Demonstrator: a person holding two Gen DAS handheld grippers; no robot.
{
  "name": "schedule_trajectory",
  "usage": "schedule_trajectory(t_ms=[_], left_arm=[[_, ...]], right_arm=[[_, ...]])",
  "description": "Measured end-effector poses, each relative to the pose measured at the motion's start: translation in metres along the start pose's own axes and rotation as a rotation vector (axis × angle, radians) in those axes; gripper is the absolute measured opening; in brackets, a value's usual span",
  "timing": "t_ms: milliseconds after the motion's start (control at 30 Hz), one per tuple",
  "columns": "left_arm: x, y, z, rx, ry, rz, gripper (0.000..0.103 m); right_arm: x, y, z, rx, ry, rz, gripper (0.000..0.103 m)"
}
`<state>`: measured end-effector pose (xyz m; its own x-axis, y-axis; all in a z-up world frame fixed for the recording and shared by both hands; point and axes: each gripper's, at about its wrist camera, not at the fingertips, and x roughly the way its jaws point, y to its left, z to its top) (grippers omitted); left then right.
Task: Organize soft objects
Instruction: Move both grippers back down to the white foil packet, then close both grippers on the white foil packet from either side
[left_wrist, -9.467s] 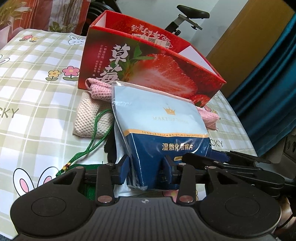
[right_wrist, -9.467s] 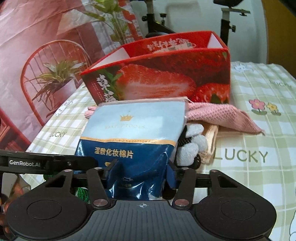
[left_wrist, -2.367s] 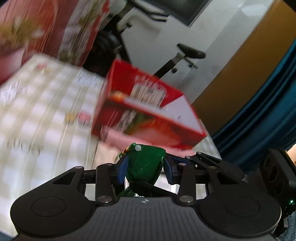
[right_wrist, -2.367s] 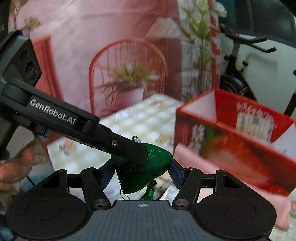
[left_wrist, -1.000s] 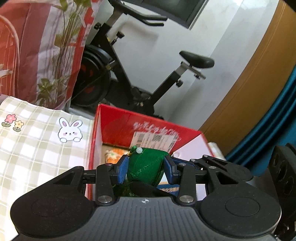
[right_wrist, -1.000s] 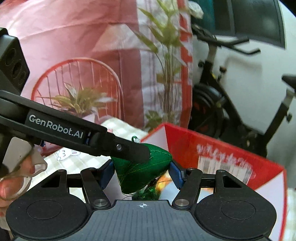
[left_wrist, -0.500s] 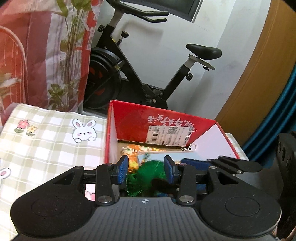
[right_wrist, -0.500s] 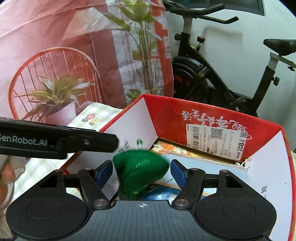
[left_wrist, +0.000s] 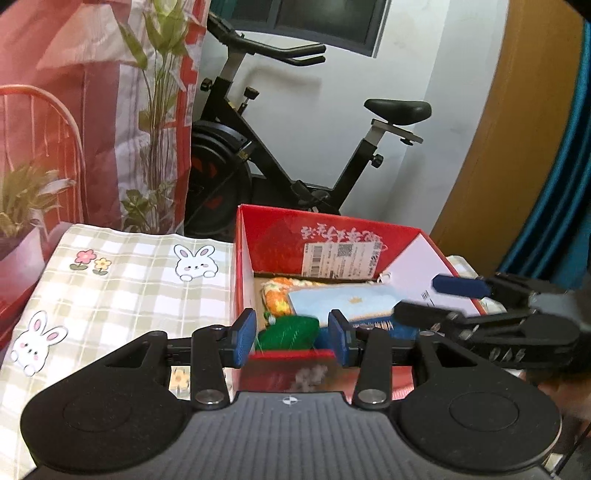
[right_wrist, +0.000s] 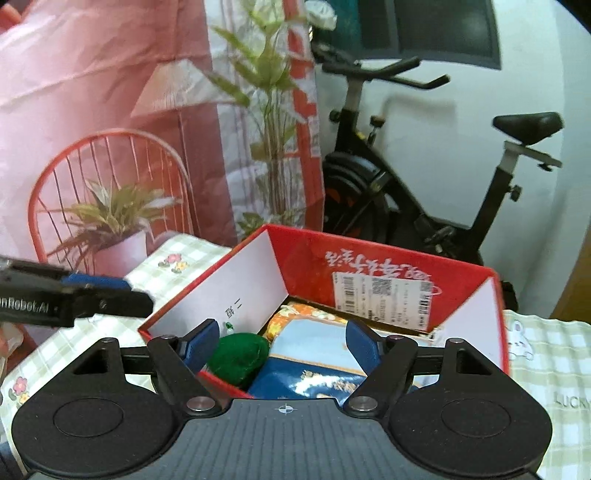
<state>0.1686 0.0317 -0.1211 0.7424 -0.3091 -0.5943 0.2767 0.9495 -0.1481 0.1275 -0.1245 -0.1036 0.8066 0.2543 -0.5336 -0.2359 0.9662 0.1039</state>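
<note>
You're in a home room. An exercise bike (left_wrist: 295, 155) stands against the white wall, a printed curtain (right_wrist: 110, 129) with plants and a chair hangs beside it, and your table (left_wrist: 122, 273) wears a checked cloth with bunnies and flowers. A wooden door (left_wrist: 517, 147) and a blue drape (left_wrist: 565, 206) flank the right.

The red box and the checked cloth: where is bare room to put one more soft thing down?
The red box is crowded: the green pouch in its near corner, the blue packet beside it, an orange item behind. Bare room is the checked cloth left of the box, and a cloth strip on its right.
</note>
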Motion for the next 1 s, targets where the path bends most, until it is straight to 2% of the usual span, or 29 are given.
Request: schedule_trajectory(t_ms=[233,433,633,800,1000], left_arm=[[-0.024,-0.009,-0.043,-0.019,0.008,-0.021,0.045],[-0.023,-0.016,-0.090,-0.073,0.064,-0.061,0.045],[-0.007,-0.023,-0.129,-0.089,0.153,-0.070,0.045],[0.000,-0.026,-0.149,-0.066,0.187,-0.080,0.045],[0.010,-0.025,-0.166,-0.078,0.236,-0.091,0.045]], right_arm=[[-0.054,0.007,-0.037,-0.011,-0.047,-0.011,0.073],[-0.083,0.015,-0.084,0.028,-0.044,-0.006,0.073],[-0.084,0.022,-0.139,0.088,0.035,-0.020,0.072],[-0.084,0.027,-0.175,0.127,0.091,-0.033,0.069],[-0.084,0.019,-0.186,0.170,0.121,-0.054,0.068]])
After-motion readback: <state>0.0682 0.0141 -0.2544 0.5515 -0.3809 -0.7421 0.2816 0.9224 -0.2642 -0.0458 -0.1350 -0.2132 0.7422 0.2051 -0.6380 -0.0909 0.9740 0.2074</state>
